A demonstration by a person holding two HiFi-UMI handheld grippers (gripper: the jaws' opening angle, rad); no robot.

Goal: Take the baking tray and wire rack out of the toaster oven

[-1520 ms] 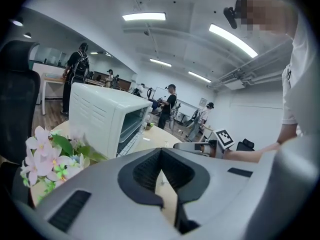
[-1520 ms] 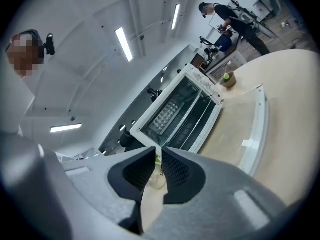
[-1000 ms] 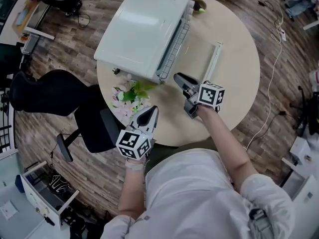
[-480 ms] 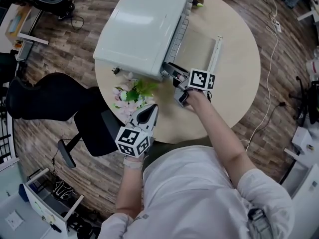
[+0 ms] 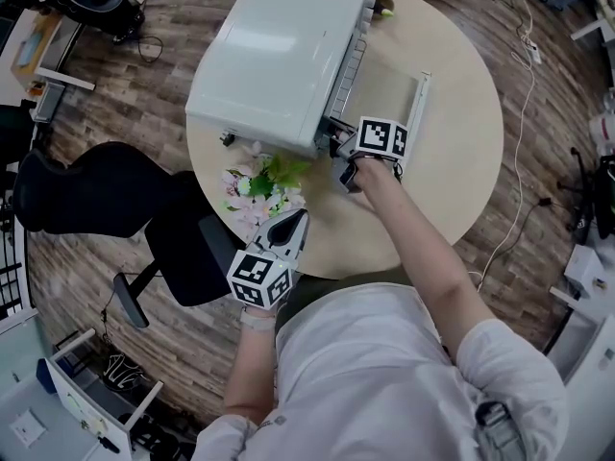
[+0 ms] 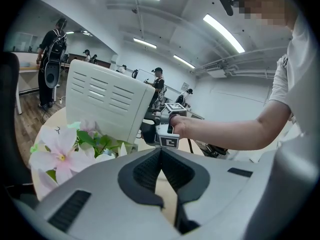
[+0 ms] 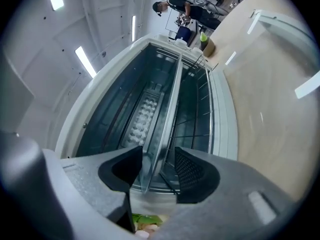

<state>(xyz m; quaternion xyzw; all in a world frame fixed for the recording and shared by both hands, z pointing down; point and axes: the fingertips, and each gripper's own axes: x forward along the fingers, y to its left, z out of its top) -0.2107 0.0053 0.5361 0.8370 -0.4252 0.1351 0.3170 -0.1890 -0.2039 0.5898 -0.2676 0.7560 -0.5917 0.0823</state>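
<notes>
The white toaster oven (image 5: 279, 51) stands on the round table with its glass door (image 5: 389, 89) folded flat. My right gripper (image 5: 334, 144) is at the near end of the oven's mouth. In the right gripper view the baking tray's thin metal rim (image 7: 167, 119) runs between my right gripper's (image 7: 157, 171) jaws, which have just been opening and do not press on it. The wire rack (image 7: 197, 114) lies beside the tray inside the oven. My left gripper (image 5: 293, 221) hangs shut and empty at the table's near edge, apart from the oven.
A bunch of pink and white flowers (image 5: 258, 188) lies on the table (image 5: 452, 142) between my left gripper and the oven. A black office chair (image 5: 106, 185) stands to the left of the table. Cables trail over the wooden floor on the right.
My right gripper has moved up and left from over the bare tabletop to the oven's mouth, rolling as it went, with its jaws spreading. The left gripper has hardly shifted.
</notes>
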